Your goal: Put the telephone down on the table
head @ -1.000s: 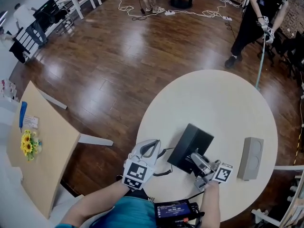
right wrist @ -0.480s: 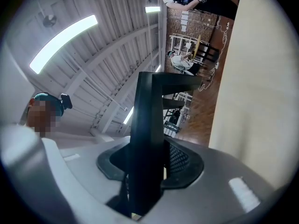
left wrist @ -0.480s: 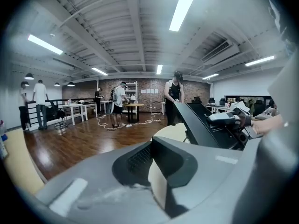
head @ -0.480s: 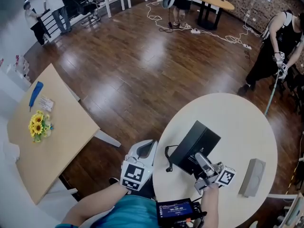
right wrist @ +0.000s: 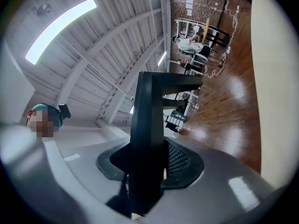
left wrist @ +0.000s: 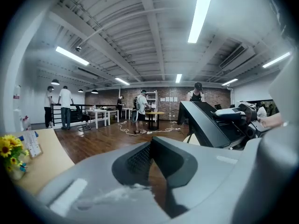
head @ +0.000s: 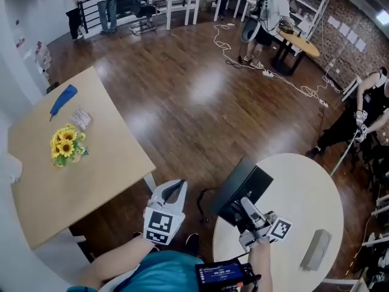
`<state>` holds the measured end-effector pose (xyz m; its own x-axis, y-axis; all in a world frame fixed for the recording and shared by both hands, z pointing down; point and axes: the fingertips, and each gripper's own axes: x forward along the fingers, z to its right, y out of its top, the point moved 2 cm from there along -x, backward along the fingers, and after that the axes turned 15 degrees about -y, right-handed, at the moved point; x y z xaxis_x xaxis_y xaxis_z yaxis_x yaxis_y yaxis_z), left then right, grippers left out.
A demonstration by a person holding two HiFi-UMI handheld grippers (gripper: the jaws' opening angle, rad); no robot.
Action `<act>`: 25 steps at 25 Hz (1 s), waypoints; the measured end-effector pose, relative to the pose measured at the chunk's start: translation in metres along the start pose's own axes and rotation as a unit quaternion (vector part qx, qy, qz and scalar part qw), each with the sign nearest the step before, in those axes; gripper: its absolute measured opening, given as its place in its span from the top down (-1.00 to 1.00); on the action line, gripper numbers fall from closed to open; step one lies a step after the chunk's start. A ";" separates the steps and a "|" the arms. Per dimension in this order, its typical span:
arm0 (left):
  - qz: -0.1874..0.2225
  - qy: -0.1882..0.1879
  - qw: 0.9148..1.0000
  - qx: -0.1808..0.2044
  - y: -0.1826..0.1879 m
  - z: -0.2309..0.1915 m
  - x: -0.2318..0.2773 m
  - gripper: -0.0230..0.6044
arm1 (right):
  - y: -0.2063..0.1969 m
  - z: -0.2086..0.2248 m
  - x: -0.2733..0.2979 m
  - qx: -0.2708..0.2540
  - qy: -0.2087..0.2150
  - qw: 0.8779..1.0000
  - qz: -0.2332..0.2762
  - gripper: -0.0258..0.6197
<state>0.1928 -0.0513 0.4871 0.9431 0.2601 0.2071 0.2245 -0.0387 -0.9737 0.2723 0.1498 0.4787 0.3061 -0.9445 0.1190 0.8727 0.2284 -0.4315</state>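
The telephone (head: 240, 191) is a black slab with a dark cord (head: 202, 199) hanging from its left side. It is held up over the near left edge of the round cream table (head: 304, 187). My right gripper (head: 246, 208) is shut on its near end; in the right gripper view the black telephone (right wrist: 148, 120) fills the gap between the jaws of the right gripper (right wrist: 147, 171). My left gripper (head: 172, 191) hangs left of the table over the floor, jaws together and holding nothing. In the left gripper view the left gripper (left wrist: 152, 141) points past the telephone (left wrist: 205, 125).
A grey oblong box (head: 316, 250) lies on the round table at the right. A square wooden table (head: 97, 169) at the left carries sunflowers (head: 65, 145) and a blue thing (head: 63, 100). Wood floor lies between them. People stand at the far side of the room.
Both grippers have shifted left and up. The telephone, still in the right gripper, now hangs over the table's left edge. The left gripper has left the table edge for the floor side.
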 end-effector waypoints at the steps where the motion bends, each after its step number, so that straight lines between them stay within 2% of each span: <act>1: 0.004 0.009 1.000 -0.002 0.000 -0.012 -0.013 0.88 | -0.008 -0.008 0.012 -0.003 0.003 1.000 -0.007 0.45; 10: 0.030 0.094 0.995 -0.015 -0.011 -0.124 -0.143 0.88 | -0.091 -0.076 0.120 -0.023 0.030 0.997 -0.074 0.45; 16: 0.037 0.150 0.988 -0.024 -0.027 -0.171 -0.223 0.88 | -0.142 -0.103 0.181 -0.042 0.043 0.991 -0.118 0.45; 21: 0.038 0.207 0.977 -0.042 -0.048 -0.198 -0.280 0.88 | -0.175 -0.119 0.230 -0.055 0.062 0.983 -0.164 0.45; 25: 0.033 0.262 0.963 -0.047 -0.063 -0.215 -0.313 0.88 | -0.195 -0.126 0.271 -0.069 0.087 0.972 -0.209 0.45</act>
<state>-0.0634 -0.3373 0.5038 0.9447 -0.2683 0.1884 0.1578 -0.1318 -0.9786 0.1372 -0.1804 0.4826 -0.1435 -0.9762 0.1627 0.8444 -0.2065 -0.4944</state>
